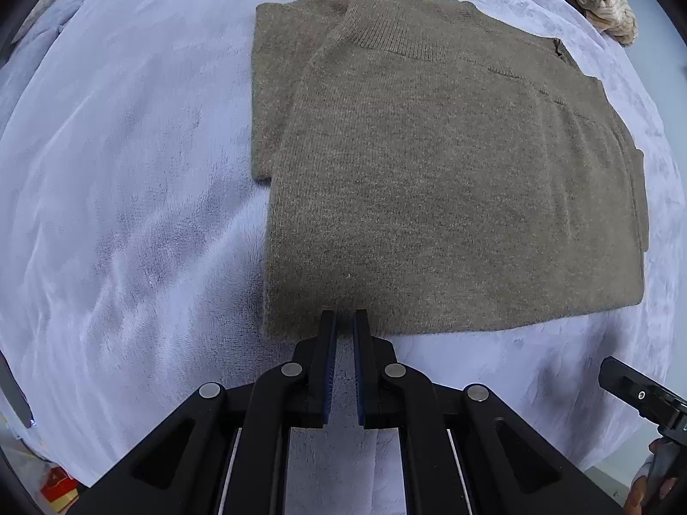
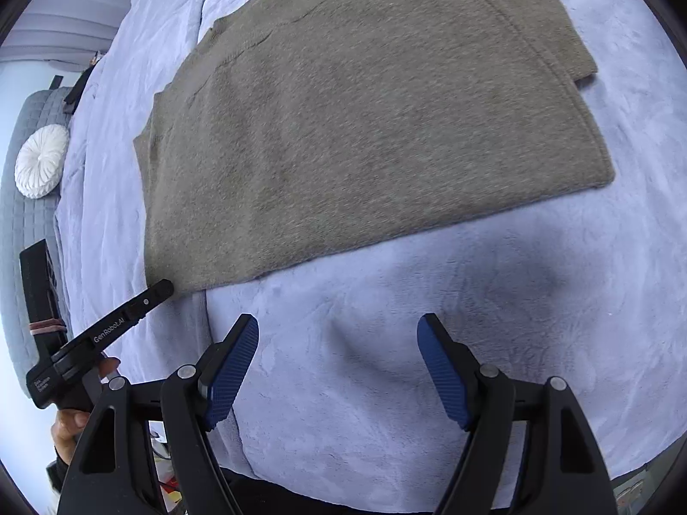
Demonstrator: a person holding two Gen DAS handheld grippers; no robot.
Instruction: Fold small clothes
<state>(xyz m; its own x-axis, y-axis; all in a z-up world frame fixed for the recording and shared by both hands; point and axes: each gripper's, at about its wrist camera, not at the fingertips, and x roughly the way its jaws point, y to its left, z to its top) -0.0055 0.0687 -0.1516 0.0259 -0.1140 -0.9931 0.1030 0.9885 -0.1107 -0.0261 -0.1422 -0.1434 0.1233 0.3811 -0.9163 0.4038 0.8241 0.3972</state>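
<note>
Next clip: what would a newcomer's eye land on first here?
A folded olive-brown knit sweater lies flat on the pale lilac blanket and fills the middle of both views. The left claw is shut at the sweater's near edge, while the right claw stands open over bare blanket.

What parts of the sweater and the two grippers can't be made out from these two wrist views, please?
- Left gripper: whether its tips pinch the sweater hem is unclear; the left wrist view's fingers hide the contact.
- Sweater top: cut off by the right wrist view's upper edge.
- Right gripper: only one tip enters the left wrist view.
</note>
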